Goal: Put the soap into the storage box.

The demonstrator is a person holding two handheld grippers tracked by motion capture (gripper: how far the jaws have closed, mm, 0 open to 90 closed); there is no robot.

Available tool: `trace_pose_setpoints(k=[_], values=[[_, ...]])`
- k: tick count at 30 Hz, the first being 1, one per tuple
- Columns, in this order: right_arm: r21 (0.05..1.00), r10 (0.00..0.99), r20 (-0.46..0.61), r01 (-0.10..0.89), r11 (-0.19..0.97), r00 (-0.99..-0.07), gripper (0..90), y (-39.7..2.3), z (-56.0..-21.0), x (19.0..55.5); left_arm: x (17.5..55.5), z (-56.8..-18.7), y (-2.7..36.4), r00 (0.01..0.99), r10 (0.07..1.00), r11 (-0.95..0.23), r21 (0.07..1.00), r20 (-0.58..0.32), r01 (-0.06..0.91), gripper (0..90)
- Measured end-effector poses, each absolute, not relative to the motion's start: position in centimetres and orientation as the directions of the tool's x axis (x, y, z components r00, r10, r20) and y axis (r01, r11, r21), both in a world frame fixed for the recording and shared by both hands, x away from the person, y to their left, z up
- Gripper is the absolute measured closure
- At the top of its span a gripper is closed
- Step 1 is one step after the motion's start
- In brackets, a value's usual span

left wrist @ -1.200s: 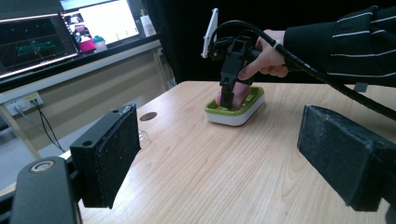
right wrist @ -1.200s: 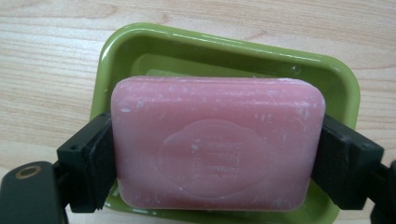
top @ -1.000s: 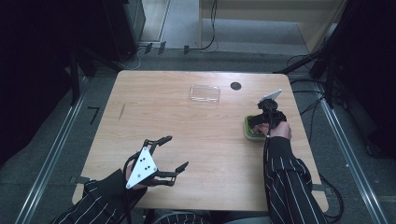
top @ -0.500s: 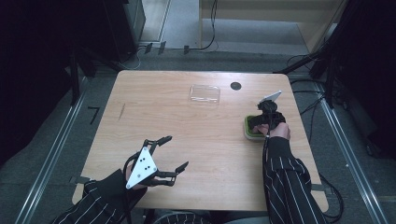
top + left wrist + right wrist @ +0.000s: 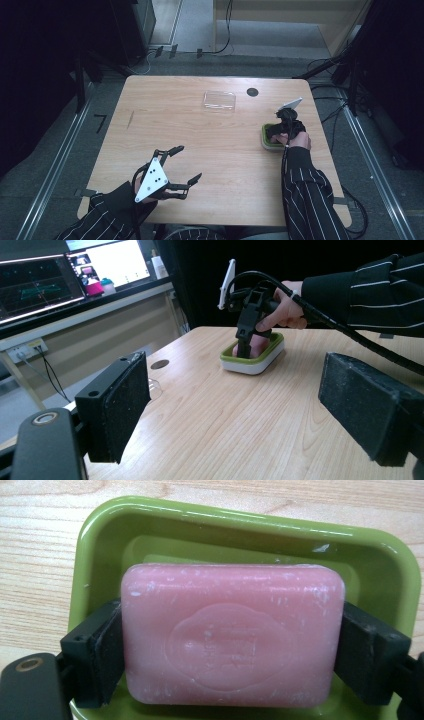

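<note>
A pink bar of soap (image 5: 232,630) lies in a green soap dish (image 5: 240,530) with a white base, at the table's right side (image 5: 266,140). My right gripper (image 5: 232,655) points down into the dish, and its black pads (image 5: 100,650) press on the two short ends of the soap. In the left gripper view the same gripper (image 5: 244,347) stands upright over the dish (image 5: 250,365), held by a hand in a striped sleeve. My left gripper (image 5: 190,162) hovers near the table's front left, open with nothing between its pads (image 5: 122,405).
A clear plastic lid (image 5: 219,100) lies at the back middle of the wooden table (image 5: 210,130), with a small black round spot (image 5: 252,92) to its right. Monitors (image 5: 75,270) stand on a bench beyond the table. Cables trail off the right edge.
</note>
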State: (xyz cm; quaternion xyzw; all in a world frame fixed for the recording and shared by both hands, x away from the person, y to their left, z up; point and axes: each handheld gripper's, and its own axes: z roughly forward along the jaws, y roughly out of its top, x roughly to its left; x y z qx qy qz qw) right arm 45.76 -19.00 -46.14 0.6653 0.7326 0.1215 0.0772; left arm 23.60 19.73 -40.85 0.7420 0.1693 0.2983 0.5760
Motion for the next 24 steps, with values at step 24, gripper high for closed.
trace_pose_setpoints(k=[24], values=[[0.293, 0.992, -0.009, 0.949, 0.119, -0.122, 12.8, -18.6, -45.1, 45.4, 23.6, -40.9, 19.7, 0.766, 0.593, -0.281, 0.955, 0.248, -0.092, 13.5]])
